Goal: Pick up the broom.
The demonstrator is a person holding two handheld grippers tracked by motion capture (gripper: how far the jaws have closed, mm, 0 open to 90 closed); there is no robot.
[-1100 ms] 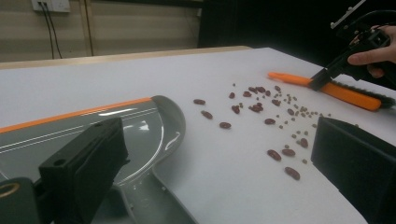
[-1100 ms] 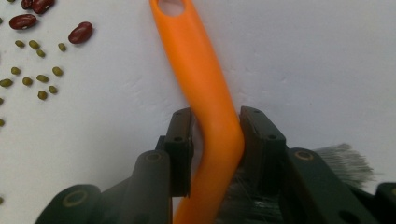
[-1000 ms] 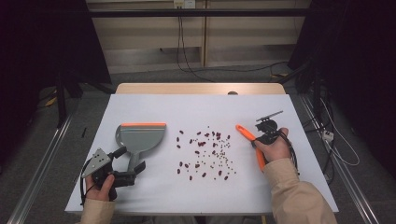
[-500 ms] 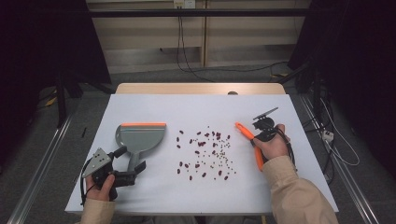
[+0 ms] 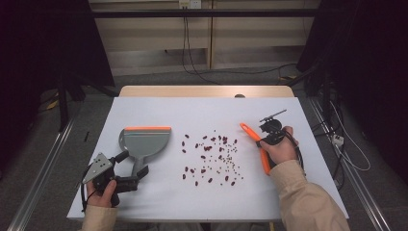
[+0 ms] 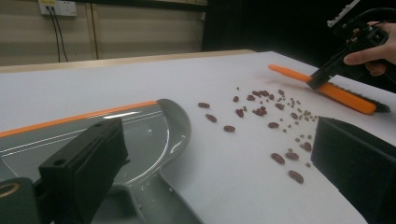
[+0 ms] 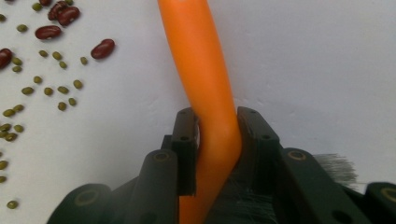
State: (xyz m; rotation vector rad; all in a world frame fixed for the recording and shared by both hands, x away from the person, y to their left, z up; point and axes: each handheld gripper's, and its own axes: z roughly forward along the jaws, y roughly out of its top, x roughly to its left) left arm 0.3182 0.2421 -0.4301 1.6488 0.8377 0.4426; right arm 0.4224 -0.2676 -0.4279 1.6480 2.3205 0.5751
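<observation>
Brush (image 5: 255,144) lies on the right half of the table (image 5: 202,110), its orange handle clenched between the jaws of the right gripper (image 5: 263,140); in the right gripper view the two black pads press the handle (image 7: 205,79) from both sides, with the bristles (image 7: 334,164) fanning out low beside them. The brush's long axis runs diagonally in the high view, the handle tip pointing up and left toward the far edge, the bristle end down toward the person's right hand (image 5: 279,149).

Beans (image 5: 211,159), red and small green ones mixed, are scattered across the middle of the table, just left of the brush. Beyond them to the left sits the dustpan (image 5: 144,142), its orange lip on the far side, so its mouth does not face the beans. The left gripper (image 5: 132,168) hovers at the dustpan's stem (image 5: 140,164) with its jaws apart, one on either side, not gripping it; in the left gripper view the pan (image 6: 140,135) lies under the left jaw.

My judgement: the coming sweep runs leftward from brush through beans to pan, so the right hand is the nearer worker and the pan needs turning. Bare table lies open on all sides of the beans; the near edge is closest to the lowest beans.
</observation>
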